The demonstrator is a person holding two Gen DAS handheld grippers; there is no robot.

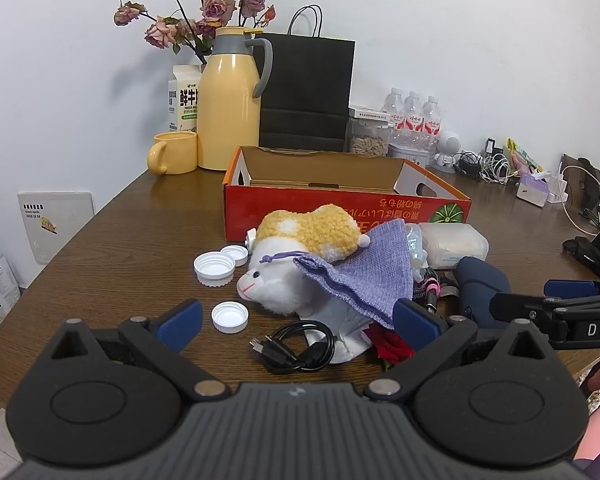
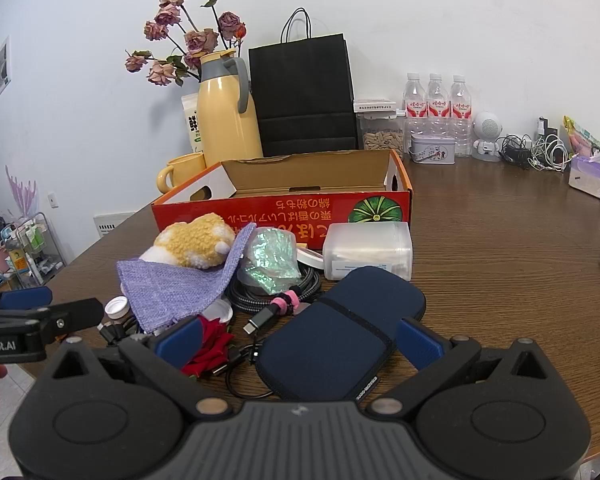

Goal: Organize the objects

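Navy pouch [image 2: 342,334] between wide right gripper [image 2: 300,338] fingers — untouched.

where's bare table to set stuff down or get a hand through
Free: the wide stretch right of the red box and navy case, and the left side between the yellow mug and white caps. Crowded: the pile before the box, and the back wall row.

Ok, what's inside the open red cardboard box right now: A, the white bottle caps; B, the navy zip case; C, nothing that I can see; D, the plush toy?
C: the red cardboard box shows only bare brown interior; the clutter lies on the table in front of it.
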